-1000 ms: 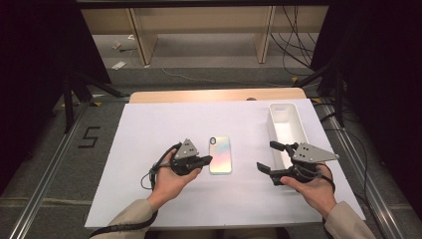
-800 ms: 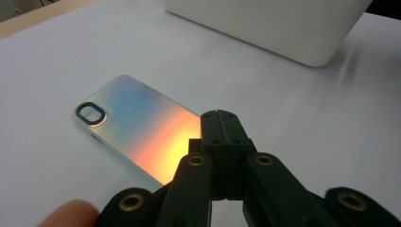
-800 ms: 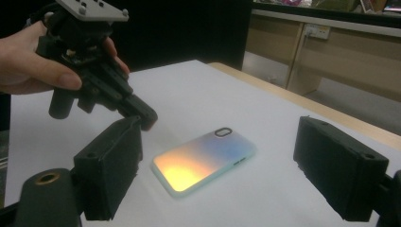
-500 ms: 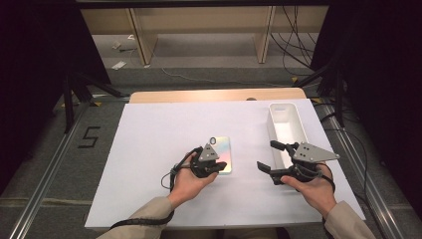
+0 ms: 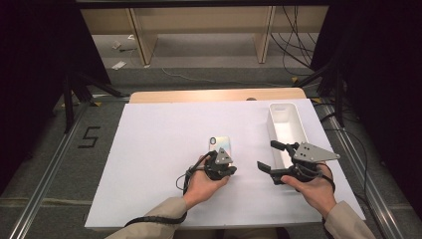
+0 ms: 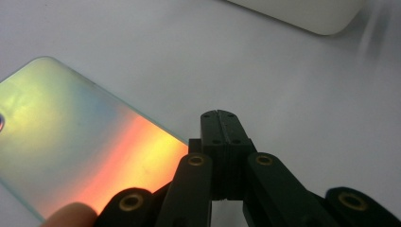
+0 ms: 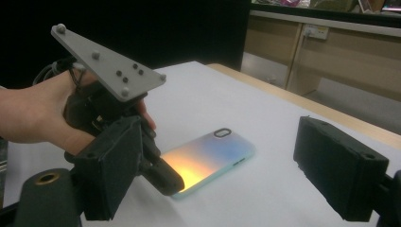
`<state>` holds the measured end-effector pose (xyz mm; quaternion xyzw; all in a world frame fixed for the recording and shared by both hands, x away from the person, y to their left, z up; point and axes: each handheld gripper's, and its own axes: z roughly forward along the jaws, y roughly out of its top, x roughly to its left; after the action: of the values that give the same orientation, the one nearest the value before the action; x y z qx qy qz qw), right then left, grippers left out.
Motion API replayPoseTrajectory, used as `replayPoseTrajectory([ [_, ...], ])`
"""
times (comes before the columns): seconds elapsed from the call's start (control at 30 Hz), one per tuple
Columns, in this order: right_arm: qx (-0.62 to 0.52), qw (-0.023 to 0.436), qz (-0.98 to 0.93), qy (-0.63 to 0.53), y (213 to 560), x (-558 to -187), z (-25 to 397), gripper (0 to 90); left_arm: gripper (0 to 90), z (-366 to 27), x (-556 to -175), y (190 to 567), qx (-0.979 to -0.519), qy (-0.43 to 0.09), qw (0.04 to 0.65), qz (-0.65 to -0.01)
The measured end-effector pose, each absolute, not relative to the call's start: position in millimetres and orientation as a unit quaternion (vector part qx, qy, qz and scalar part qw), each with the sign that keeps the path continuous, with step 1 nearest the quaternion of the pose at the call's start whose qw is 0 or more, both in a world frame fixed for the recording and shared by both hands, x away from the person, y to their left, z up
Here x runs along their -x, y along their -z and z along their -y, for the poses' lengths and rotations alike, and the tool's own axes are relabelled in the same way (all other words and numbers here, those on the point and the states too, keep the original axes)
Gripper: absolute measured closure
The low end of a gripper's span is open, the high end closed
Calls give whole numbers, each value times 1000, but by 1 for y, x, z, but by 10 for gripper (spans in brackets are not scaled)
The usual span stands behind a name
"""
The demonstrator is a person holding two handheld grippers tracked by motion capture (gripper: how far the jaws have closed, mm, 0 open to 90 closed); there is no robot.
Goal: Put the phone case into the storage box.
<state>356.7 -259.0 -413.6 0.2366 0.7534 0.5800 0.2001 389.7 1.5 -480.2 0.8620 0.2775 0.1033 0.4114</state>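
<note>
High view: phone case (image 5: 220, 148) touching left tongs (image 5: 225, 169)

High view looks down over the table (image 5: 149, 149); gripper views sit low, sharing the phone (image 7: 208, 156).

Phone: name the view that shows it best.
The right gripper view: the phone lies nearly whole, its camera hole and side edge plain, the left gripper at its near end. The left gripper view crops it to a blurred corner. The high view shows it small, partly covered.
</note>
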Motion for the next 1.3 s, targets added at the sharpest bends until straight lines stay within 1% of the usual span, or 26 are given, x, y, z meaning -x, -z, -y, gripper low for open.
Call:
replayPoseTrajectory([
  [0.27,-239,201,-752,-581,414,-357,260,170,897,7,-393,481,-863,-107,408,-278],
  [1.3,-242,197,-751,-582,415,-358,260,171,897,13,-399,489,-876,-112,377,-279],
])
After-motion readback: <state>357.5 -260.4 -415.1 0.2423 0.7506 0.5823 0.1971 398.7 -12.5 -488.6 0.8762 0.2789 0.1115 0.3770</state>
